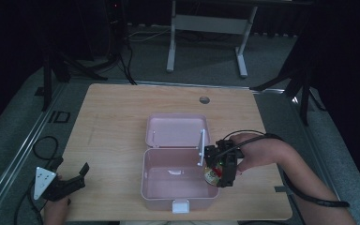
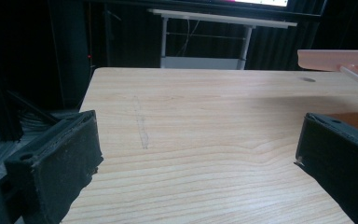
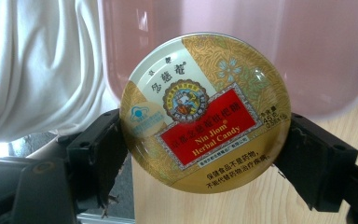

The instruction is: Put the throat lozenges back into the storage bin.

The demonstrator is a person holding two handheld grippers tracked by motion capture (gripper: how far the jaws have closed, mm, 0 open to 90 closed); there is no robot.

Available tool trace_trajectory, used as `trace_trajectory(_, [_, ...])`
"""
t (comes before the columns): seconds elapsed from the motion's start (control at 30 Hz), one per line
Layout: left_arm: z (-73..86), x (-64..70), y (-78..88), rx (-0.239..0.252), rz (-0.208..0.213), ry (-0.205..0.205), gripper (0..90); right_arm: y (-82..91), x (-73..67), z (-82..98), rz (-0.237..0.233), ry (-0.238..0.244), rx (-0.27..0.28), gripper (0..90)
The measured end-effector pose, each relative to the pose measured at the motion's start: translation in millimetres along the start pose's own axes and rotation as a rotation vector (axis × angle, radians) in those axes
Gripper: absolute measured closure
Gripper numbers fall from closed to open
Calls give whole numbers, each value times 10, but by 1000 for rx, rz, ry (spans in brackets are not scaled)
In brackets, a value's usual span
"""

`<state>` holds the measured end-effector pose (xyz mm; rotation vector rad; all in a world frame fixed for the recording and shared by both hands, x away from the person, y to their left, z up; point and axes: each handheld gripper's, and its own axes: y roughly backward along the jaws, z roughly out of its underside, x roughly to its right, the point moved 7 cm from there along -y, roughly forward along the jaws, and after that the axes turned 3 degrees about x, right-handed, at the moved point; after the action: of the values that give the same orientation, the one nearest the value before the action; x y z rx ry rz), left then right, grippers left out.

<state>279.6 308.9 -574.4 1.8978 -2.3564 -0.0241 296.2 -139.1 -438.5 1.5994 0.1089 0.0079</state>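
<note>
High view first: my right claw (image 1: 221,172) gripped a round tin (image 1: 212,175) at the right rim of the open pink box (image 1: 161,187), which sat mid-bench with its lid (image 1: 176,130) thrown back. The tin hung at the box's right wall, about over the edge, and I could not tell whether it was inside or just outside. The part of the box floor I could see was bare. My left claw (image 1: 72,180) rested idle near the left front corner of the bench (image 1: 112,117), well apart from the box.

Left gripper view: my jaws stood wide apart with nothing between them, just bare wood ahead and a corner of the pink lid (image 2: 335,58) at far right.

Right gripper view: both jaws were clamped on opposite edges of the tin (image 3: 205,112), its gold-and-red candy label facing the camera, the pink wall (image 3: 307,51) just behind.

I judged the pick-up done. Left to do: carry the tin over the wall, lower it, let go, perhaps close the lid.
</note>
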Motion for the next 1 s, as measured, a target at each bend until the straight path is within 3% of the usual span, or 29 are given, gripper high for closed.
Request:
trace_trajectory(0.27, [0,-2,1,0,1,0,3,-75,6,-236,-8,42,10,204])
trace_trajectory(0.43, [-1,-1,1,2,2,0,3,-228,33,-318,-14,63,9,203])
trace_trajectory(0.63, [0,-1,1,1,2,0,3,-439,89,-311,-19,65,-25,203])
trace_trajectory(1.0, [1,4,-1,-2,1,-3,3,-685,149,-355,-23,62,-9,203])
